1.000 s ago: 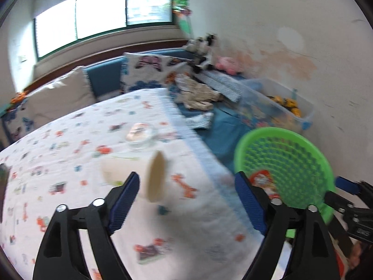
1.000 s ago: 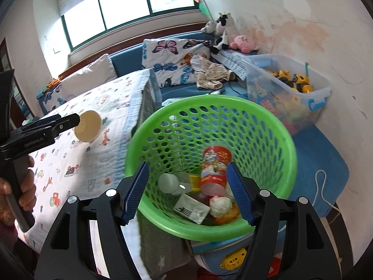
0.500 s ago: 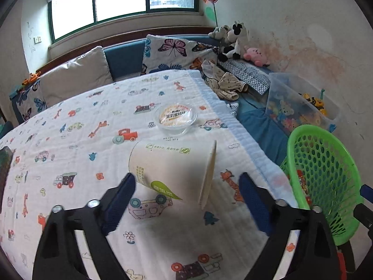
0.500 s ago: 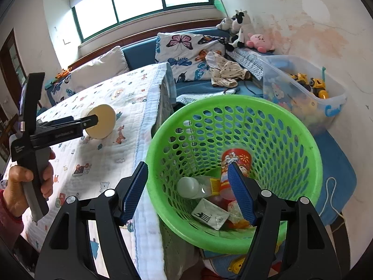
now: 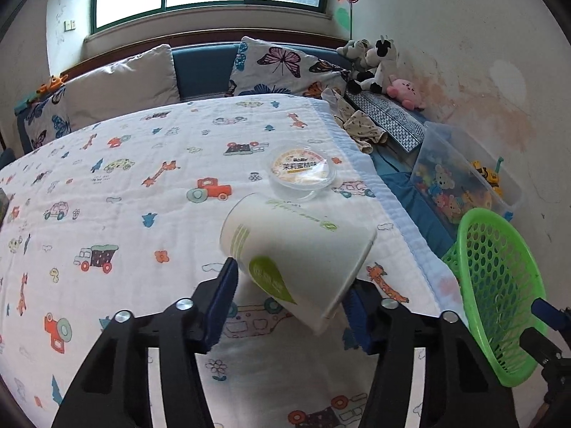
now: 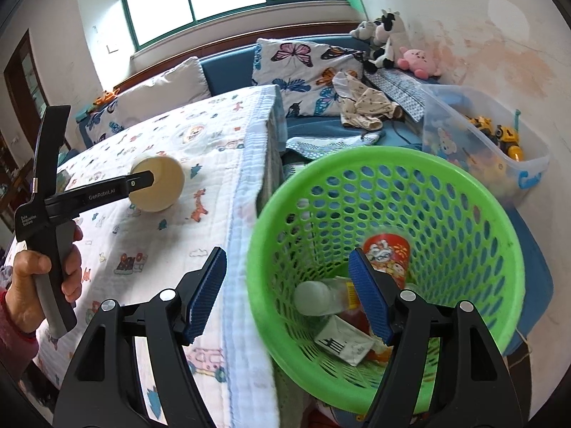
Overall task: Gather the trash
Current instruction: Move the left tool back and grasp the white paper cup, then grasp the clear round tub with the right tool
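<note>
A white paper cup (image 5: 296, 249) with green print lies on its side on the cartoon-print blanket (image 5: 125, 214). My left gripper (image 5: 289, 296) straddles it, jaws closing, both blue pads touching its sides. In the right wrist view, the cup's mouth (image 6: 157, 189) shows behind that gripper's finger (image 6: 117, 189), and a hand (image 6: 43, 274) holds the handle. A clear lidded tub (image 5: 303, 171) sits just beyond the cup. My right gripper (image 6: 289, 296) stands open over the near rim of the green basket (image 6: 392, 164), gripping nothing. Inside lie a red cup (image 6: 387, 253), a bottle (image 6: 314, 297) and a carton (image 6: 342, 346).
The blanket's edge (image 6: 242, 214) drops off right beside the basket. A clear toy box (image 6: 492, 142) stands behind the basket by the wall. Butterfly pillows (image 5: 282, 67), plush toys (image 5: 374, 64) and crumpled clothes (image 5: 360, 128) fill the blue bench at the back.
My left gripper moved forward and down onto the cup, and its jaws narrowed from wide open to touching it. In the right wrist view the basket has slid to the right.
</note>
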`<state>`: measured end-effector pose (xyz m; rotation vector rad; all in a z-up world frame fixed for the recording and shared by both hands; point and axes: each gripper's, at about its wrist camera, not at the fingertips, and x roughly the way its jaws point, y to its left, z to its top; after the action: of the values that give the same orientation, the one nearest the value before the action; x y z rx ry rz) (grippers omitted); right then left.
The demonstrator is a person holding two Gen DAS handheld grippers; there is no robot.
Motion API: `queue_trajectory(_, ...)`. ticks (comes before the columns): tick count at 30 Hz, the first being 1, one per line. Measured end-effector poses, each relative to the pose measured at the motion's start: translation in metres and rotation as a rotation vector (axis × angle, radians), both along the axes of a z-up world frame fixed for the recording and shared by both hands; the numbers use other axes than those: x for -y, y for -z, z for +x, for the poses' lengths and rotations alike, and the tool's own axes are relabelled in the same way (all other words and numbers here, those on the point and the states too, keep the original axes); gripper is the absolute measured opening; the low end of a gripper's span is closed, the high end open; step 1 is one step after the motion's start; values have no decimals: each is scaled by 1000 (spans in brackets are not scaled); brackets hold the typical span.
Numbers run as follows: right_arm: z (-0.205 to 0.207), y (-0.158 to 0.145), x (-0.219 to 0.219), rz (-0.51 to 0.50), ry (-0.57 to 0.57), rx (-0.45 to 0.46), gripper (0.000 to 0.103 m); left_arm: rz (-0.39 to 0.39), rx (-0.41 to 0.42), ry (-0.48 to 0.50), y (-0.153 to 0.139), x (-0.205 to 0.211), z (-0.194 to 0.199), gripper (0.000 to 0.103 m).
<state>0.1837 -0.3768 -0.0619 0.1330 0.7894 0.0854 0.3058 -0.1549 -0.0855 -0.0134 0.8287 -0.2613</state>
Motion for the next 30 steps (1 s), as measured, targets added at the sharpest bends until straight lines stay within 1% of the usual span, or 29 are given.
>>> queue_trajectory(2,5,0,-4,0,-13,-1,71,-5,-2,10,-1,-4,0,34)
queue_trajectory(3,8,0,-8,0,-22,-2,71,-4,0,15,-1,-7,0,30)
queue_trajectory(5,15,0,-14,2,-36,-3,71,-2,0,26,-2,-11,0,17)
queue_trajectory(6,18,0,-17,4,-41,-3,71,0,3,30,-3,-14,-1,13)
queue_trajectory(7,22,0,-20,7,-49,-3,71,3,7,34,-3,-16,-1,7)
queue_trajectory(8,26,0,-24,9,-58,-4,71,1,10,41,-4,-19,-2,3)
queue_trajectory(14,59,-6,-48,0,-109,-4,71,10,48,54,-15,-38,-10,3)
queue_trajectory(17,79,-8,-62,8,-138,-7,71,5,50,47,-20,-54,-14,3)
queue_trajectory(20,100,-9,-80,-13,-168,-4,71,-5,50,32,-24,-72,-16,3)
queue_trajectory(26,147,-5,-115,-40,-215,-9,71,-17,70,0,-34,-105,-23,3)
queue_trajectory(30,175,3,-132,-50,-223,-23,71,-25,75,-20,-37,-122,-25,3)
